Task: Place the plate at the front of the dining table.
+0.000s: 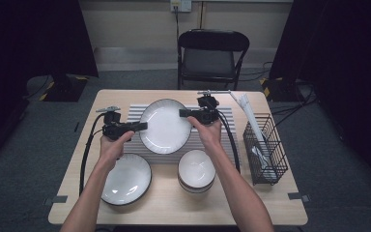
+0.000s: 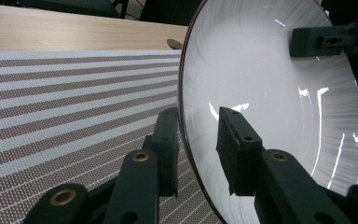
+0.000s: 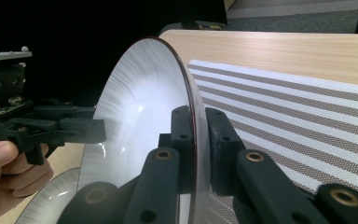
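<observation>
The large white plate [image 1: 165, 125] sits over the striped mat [image 1: 135, 114], between the two tools, the left hand-held gripper [image 1: 144, 126] straddling one rim and the right hand-held gripper [image 1: 182, 113] pinching the opposite rim, apparently so both sides share its weight evenly.

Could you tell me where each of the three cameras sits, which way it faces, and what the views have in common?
High view: above the person's side, looking forward and down on the table; both forearms, the left hand-held gripper and right hand-held gripper flank the large plate.
Left gripper view: rides the left hand-held gripper, looking along its jaws, which straddle the plate's rim without pinching it.
Right gripper view: rides the right hand-held gripper, jaws clamped on the rim; the person's left hand shows.
Shared: plate, striped placemat.
</observation>
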The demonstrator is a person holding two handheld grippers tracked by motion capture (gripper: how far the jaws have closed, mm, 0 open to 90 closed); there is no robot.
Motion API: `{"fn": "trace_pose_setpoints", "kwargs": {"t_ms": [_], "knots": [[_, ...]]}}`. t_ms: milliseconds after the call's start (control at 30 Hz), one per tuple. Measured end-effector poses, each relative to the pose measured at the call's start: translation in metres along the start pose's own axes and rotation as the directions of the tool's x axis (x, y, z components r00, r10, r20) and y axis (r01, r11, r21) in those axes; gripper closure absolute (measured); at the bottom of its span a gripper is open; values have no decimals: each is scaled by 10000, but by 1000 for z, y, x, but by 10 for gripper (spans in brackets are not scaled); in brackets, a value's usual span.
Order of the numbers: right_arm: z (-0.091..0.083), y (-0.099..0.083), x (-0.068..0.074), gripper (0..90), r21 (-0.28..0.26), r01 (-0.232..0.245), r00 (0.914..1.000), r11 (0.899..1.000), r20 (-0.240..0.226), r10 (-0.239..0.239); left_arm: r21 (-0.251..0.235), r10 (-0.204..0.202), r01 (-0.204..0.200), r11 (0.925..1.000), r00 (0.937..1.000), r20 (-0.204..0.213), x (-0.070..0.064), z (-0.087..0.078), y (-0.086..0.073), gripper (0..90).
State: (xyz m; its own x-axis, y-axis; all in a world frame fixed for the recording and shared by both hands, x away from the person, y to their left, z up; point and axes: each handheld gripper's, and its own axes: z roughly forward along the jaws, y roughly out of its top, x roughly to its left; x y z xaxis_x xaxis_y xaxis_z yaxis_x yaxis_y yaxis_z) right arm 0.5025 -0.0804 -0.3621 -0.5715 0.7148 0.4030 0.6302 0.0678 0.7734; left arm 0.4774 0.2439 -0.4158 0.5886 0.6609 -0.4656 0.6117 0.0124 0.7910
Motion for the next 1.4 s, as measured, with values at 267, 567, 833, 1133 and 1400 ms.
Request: {"fn": "trace_pose_setpoints", "kwargs": {"t_ms": [267,567,833,1133,1400], "knots": [[7,0,-6,831,-22,-97,9999,10000,96,98,384,-326,321,9987,9994,122,9,8,-10,706],[11,0,-16,829,-522,445,9985,9976,331,-428,115,-576,572,9983,9979,299,19,26,-10,795],[17,0,-33,832,-610,57,9997,9981,238,-42,336,-297,299,9990,9995,-72,19,32,-4,764],[30,1,-47,832,-297,-106,9978,9995,652,125,183,210,-203,9996,9989,-418,12,5,2,582],[45,4,-53,832,176,46,9967,9998,810,-60,107,286,-281,9995,9980,-563,17,-12,-2,529]]}}
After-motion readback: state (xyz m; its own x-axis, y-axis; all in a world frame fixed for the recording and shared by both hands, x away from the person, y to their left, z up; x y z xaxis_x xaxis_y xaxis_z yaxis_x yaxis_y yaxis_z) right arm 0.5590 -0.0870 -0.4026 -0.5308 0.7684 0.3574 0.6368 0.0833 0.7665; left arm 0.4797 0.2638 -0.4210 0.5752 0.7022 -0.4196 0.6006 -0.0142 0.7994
